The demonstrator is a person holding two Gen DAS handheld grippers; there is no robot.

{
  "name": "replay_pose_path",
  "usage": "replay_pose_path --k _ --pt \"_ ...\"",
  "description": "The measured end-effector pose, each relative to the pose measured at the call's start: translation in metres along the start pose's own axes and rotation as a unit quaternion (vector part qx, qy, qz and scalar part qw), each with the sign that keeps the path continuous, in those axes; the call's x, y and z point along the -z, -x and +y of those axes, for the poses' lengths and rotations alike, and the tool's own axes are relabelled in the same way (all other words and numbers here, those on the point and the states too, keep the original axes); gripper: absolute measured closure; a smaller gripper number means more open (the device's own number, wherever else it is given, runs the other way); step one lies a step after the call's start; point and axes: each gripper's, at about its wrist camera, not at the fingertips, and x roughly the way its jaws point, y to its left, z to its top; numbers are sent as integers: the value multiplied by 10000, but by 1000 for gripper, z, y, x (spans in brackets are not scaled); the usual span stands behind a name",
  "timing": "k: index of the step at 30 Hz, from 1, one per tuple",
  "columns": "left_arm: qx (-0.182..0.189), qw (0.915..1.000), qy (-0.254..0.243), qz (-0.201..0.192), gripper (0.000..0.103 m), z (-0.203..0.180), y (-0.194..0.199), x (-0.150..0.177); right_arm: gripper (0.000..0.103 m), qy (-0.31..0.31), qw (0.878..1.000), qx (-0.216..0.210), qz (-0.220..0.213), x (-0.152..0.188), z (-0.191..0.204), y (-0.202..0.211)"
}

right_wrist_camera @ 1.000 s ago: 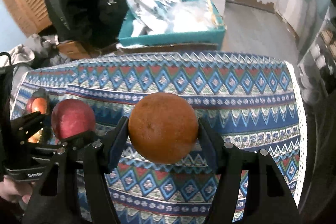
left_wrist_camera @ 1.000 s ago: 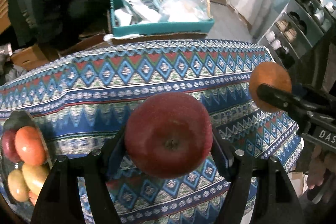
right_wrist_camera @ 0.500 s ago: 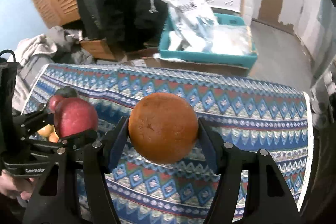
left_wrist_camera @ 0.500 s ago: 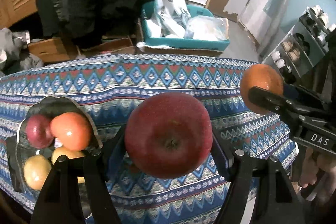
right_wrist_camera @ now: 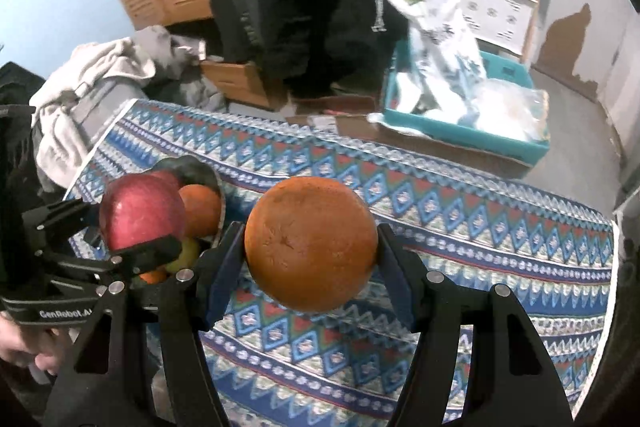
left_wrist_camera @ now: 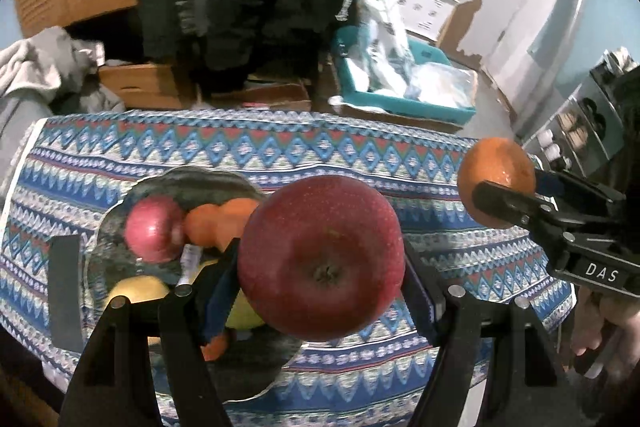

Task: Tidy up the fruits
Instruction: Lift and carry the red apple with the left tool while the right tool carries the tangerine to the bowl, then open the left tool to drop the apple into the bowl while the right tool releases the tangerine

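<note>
Above the table (left_wrist_camera: pixel 400 155) w/ its patterned blue cloth, both grippers carry fruit at once. Left gripper (left_wrist_camera: pixel 320 263) is about half open but clamped on a red apple (left_wrist_camera: pixel 320 255), pads pressing its two sides, stem end facing the cam. Right gripper (right_wrist_camera: pixel 311 247) is a bit narrower, closed on an orange (right_wrist_camera: pixel 311 243), also pinched across the widest part; prob. gripped there so round fruit can't roll out.

Both fruits hang clear of the cloth, not touching it, so nothing drags on the fabric.

Dark bowl (left_wrist_camera: pixel 208 183) sits on the table's left side, just below and left of the apple in the left view. It already holds another red apple (left_wrist_camera: pixel 154 231), an orange-coloured fruit (left_wrist_camera: pixel 216 219) and a yellow fruit (left_wrist_camera: pixel 136 291), packed touching. Looks like the collecting spot, so the apple seems next in, orange after. Bowl is fairly full; a drop from height could knock fruit out, so a low release on a free gap seems wise.
</note>
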Motion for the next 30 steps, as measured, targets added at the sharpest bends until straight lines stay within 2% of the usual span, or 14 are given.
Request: replay_pose_path --k 11,30 --pt "-338 9986 397 82 28 66 -8 11 38 352 9988 -294 186 -13 54 -29" --pt "-452 9927 859 719 28 114 -49 30 38 651 9952 -476 553 -19 97 -68"
